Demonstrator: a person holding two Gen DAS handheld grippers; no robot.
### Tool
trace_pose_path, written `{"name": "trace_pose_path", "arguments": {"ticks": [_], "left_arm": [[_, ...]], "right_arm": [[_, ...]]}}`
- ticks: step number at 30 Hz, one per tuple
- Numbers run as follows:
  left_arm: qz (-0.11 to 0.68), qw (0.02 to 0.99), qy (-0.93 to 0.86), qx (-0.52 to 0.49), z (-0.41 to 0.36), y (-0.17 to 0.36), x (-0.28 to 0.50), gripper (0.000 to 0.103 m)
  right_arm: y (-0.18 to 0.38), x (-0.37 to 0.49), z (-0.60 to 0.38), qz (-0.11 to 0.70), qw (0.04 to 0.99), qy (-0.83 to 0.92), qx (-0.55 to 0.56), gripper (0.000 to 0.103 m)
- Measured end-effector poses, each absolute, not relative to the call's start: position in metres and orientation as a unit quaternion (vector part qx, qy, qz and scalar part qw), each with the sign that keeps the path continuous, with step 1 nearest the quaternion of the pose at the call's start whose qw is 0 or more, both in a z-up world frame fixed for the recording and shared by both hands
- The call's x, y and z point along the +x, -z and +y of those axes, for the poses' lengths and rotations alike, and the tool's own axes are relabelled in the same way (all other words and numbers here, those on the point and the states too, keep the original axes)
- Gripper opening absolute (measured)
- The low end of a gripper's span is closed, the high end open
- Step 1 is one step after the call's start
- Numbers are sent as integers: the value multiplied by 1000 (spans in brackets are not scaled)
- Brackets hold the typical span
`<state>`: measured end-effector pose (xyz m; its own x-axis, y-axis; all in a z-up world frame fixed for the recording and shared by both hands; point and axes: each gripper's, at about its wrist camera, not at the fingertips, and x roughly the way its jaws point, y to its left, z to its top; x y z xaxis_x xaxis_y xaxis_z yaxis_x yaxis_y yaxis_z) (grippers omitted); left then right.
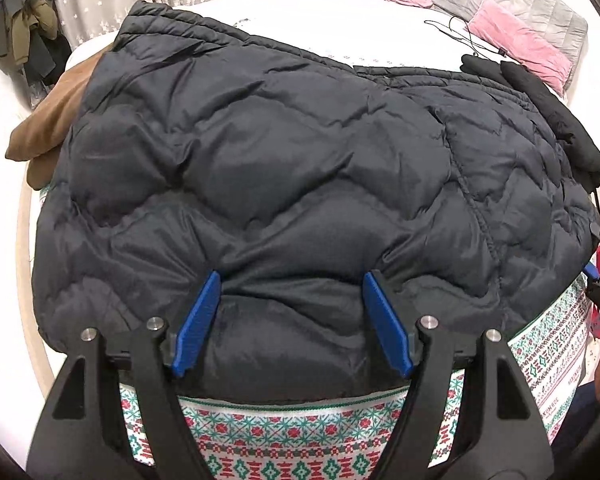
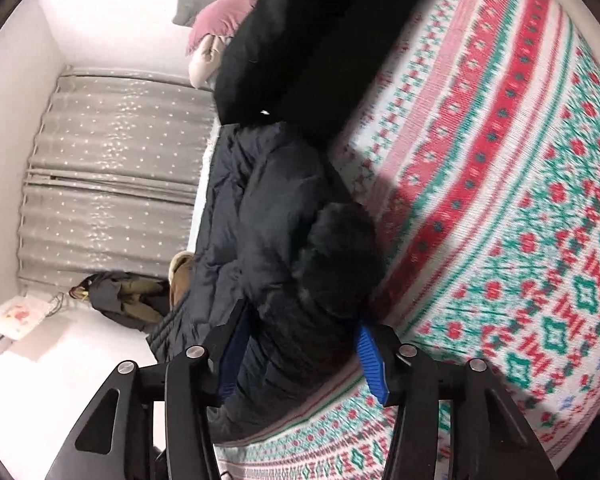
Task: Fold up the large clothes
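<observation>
While tilted down, both tools (image 1: 292, 320) (image 2: 300, 356) straddle the jacket (image 1: 280, 160) — right seemingly unclamped.

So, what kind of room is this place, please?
Most likely a bedroom in a home. A dark quilted jacket lies on a bed with a patterned cover, pink pillows lean at the headboard, and grey curtains hang behind.

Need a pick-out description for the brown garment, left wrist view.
Start from the big dark quilted puffer jacket spread over the bed's red-and-green patterned blanket. At the jacket's left edge, a plain brown fabric garment pokes out from under it. It is the only brown, smooth, unquilted piece there.
</observation>
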<state>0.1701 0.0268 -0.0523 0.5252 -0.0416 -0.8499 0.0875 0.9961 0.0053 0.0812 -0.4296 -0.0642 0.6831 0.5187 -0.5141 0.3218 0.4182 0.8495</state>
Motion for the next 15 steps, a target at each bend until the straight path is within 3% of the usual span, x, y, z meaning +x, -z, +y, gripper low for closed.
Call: {"name": "trace_pose_path", "arguments": {"ticks": [4, 15], "left_arm": [[486, 873, 35, 26, 26, 53, 170, 74], [485, 873, 33, 24, 26, 54, 170, 74]], "right_arm": [[61, 89, -418, 386, 750, -57, 534, 62], [64, 101, -396, 375, 762, -21, 527, 62]]}}
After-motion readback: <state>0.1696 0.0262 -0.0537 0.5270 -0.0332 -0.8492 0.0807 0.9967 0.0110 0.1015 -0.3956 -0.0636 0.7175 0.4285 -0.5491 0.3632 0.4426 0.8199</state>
